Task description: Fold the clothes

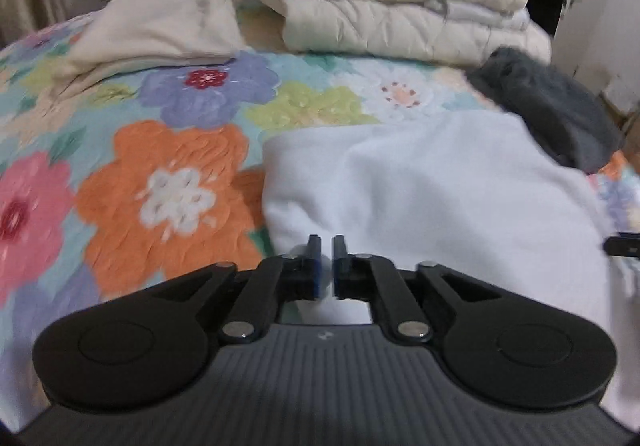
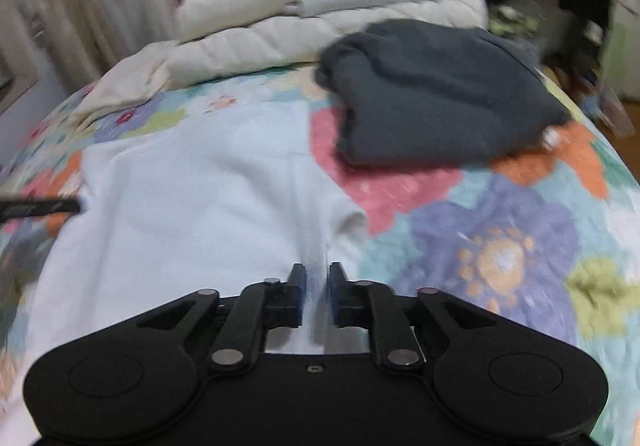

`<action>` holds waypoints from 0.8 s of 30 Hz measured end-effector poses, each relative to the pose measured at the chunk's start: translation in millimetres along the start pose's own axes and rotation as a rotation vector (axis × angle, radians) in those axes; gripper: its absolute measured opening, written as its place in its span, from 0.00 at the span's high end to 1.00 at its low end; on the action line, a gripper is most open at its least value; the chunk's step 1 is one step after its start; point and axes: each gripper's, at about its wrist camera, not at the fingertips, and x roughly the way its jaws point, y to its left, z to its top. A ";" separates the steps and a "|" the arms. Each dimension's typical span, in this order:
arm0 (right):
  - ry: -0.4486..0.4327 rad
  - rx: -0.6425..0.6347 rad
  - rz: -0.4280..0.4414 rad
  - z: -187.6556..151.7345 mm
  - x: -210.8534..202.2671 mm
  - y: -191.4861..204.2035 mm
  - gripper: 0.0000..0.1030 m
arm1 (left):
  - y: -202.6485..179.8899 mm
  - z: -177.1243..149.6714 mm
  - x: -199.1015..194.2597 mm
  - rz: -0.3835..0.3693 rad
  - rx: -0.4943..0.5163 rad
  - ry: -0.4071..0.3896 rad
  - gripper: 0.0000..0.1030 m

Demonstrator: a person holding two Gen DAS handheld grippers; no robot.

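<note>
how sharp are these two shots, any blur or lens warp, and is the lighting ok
Left wrist view: left gripper crisp, floral bedspread smeared by motion, white garment soft, bed edge bowed by the fisheye. Right wrist view: heavier blur, dark grey garment and cream bedding pile streaked, right gripper sharp. Both: soft, even indoor light, no glare.

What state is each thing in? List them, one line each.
White garment: spread flat on the bed, near edge pinched at two spots.
Grey garment: folded, lying beside the white one.
Cream stack: folded, piled at the far side.
Cream garment: loosely folded, apart from the stack.
Left claw: closed on the white garment.
Right claw: closed on the white garment.
</note>
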 end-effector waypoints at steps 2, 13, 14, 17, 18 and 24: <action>-0.044 0.104 -0.017 -2.2 -22.9 -6.3 0.68 | 2.5 -15.9 -25.5 -0.049 -0.052 -0.022 0.65; -0.021 0.133 0.180 -91.6 -131.1 0.8 0.57 | -57.0 -96.9 -97.5 -0.144 0.040 0.120 0.61; 0.000 0.114 0.185 -103.4 -135.6 2.0 0.56 | -60.2 -107.2 -101.9 -0.143 0.051 0.144 0.60; 0.060 0.106 0.129 -136.8 -148.5 2.1 0.55 | -63.8 -128.6 -118.4 -0.112 0.056 0.183 0.60; 0.071 0.116 0.121 -145.5 -153.6 0.7 0.55 | -63.6 -134.1 -124.3 -0.101 0.049 0.188 0.60; 0.111 0.183 0.137 -181.9 -171.4 -17.7 0.54 | -68.8 -180.0 -165.9 -0.168 -0.071 0.096 0.50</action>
